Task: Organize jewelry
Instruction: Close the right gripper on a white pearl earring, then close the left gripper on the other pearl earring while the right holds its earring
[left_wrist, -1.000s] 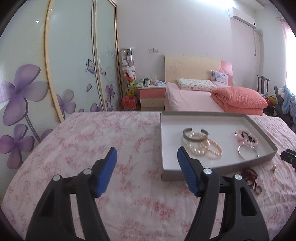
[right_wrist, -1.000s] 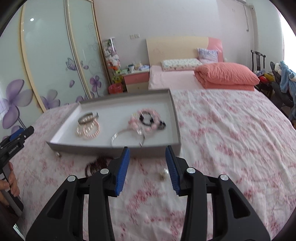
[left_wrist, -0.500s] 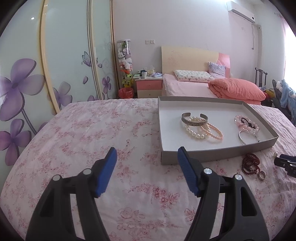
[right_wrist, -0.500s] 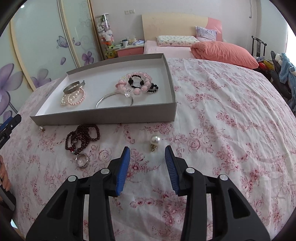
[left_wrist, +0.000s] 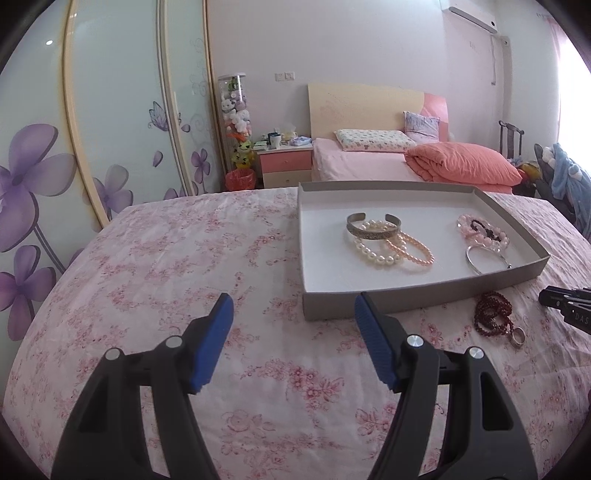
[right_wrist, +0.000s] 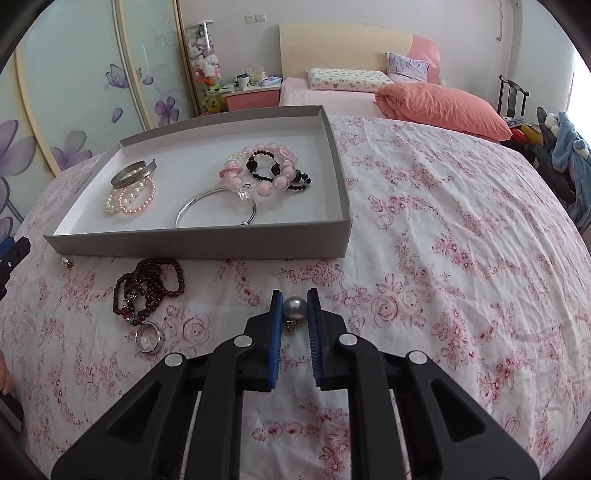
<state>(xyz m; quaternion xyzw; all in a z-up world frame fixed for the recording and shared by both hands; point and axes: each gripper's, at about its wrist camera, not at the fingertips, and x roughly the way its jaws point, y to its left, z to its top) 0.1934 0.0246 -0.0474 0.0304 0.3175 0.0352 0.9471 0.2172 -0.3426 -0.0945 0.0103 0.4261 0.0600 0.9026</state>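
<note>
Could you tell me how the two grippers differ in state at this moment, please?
The right gripper is closed on a pearl earring; the left gripper is wide open and holds nothing. The right sits beside the dark red bead bracelet; the left faces bare bedspread. Both have blue pads.

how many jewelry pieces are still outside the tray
4. The pearl earring sits between the right tongs; the dark red bead strand, the ring and a small pearl piece lie on the bedspread before the tray.
</note>
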